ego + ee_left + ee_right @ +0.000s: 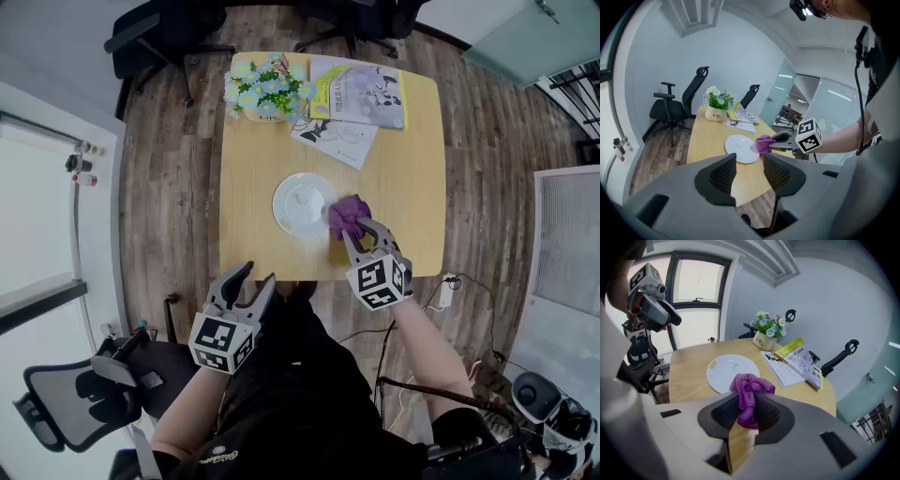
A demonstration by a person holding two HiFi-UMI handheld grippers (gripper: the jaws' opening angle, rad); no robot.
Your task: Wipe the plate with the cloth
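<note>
Office room, wood floor, light wooden table (403, 169) seen from its near edge. Flower pot (265, 92) and magazines (361, 94) sit along the far edge, and office chairs (164, 33) stand beyond the far-left corner.

White plate (302, 204) lies flat about mid-worktop, a bit toward the near edge. It looks bare apart from faint marks.

Right gripper (359, 229) is over the worktop, just right of the plate. Its jaws are clamped narrow on a bunched purple cloth (348, 217), and the wad sticks out past the tips. The cloth overlaps the plate's right rim. I can't tell if it is pressed down or just above.

Left gripper (258, 274) is off the worktop, past the near edge. Its jaws are spread with nothing between them, and it points toward the plate.

Key relation: the plate lies left of the right gripper's tips and slightly toward the far edge. The plate is round, so no long axis matters. The right gripper is much nearer. My guess is that the wipe means sweeping the cloth leftward across the plate face. The plate is unheld, so it could slide.
</note>
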